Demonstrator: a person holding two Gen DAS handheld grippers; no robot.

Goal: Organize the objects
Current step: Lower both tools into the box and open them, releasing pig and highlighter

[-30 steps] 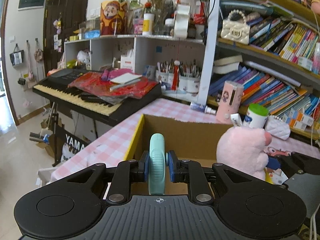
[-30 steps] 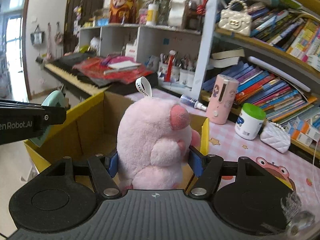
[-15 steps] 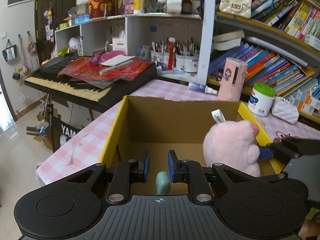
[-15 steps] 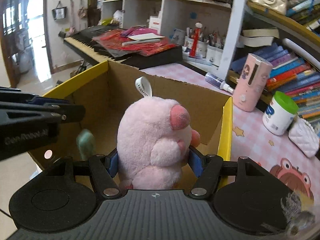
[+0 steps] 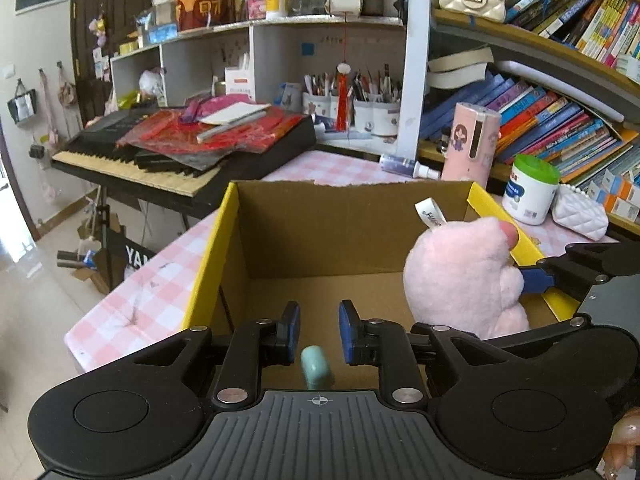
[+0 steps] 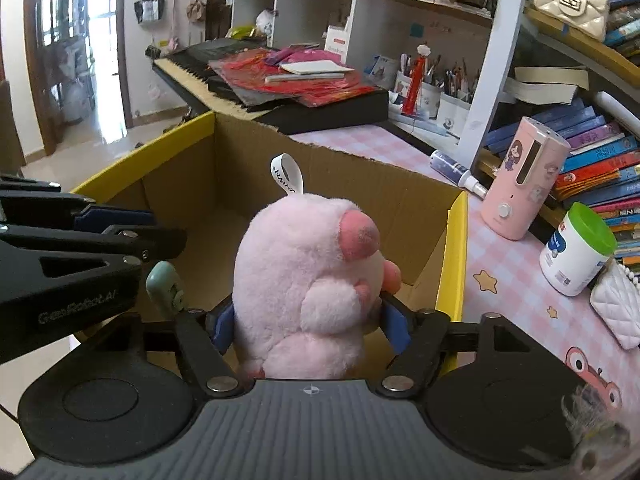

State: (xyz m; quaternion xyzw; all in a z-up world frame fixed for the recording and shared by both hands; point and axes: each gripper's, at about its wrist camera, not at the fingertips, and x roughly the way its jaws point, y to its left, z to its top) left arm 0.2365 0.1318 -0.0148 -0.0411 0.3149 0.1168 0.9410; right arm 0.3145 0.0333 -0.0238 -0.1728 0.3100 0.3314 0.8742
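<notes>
An open cardboard box [image 5: 208, 264] with yellow rims stands on the pink checked table. A small teal oblong object [image 5: 316, 366] lies loose inside it, just below my left gripper [image 5: 319, 332]. That gripper's blue pads are apart and opening, and touch nothing. In the right wrist view the teal object [image 6: 166, 288] shows under the left gripper's black fingers [image 6: 116, 220]. My right gripper [image 6: 308, 328] holds a pink plush pig [image 6: 304, 272] upright inside the box's right side. Its jaws are opening, and the pads still rest on the pig's flanks. The pig [image 5: 456, 272] sits by the right wall.
Right of the box stand a pink cylindrical device [image 5: 474, 140], a white jar with a green lid [image 5: 528, 188], a white quilted purse [image 5: 580, 216] and a lying spray bottle [image 5: 404, 164]. A cluttered keyboard [image 5: 160, 160] is at the left. Full bookshelves rise behind.
The teal object, held in the left jaws a second ago, has dropped to the box floor. Both grippers moved forward and down over the box. The right jaws have spread slightly.
</notes>
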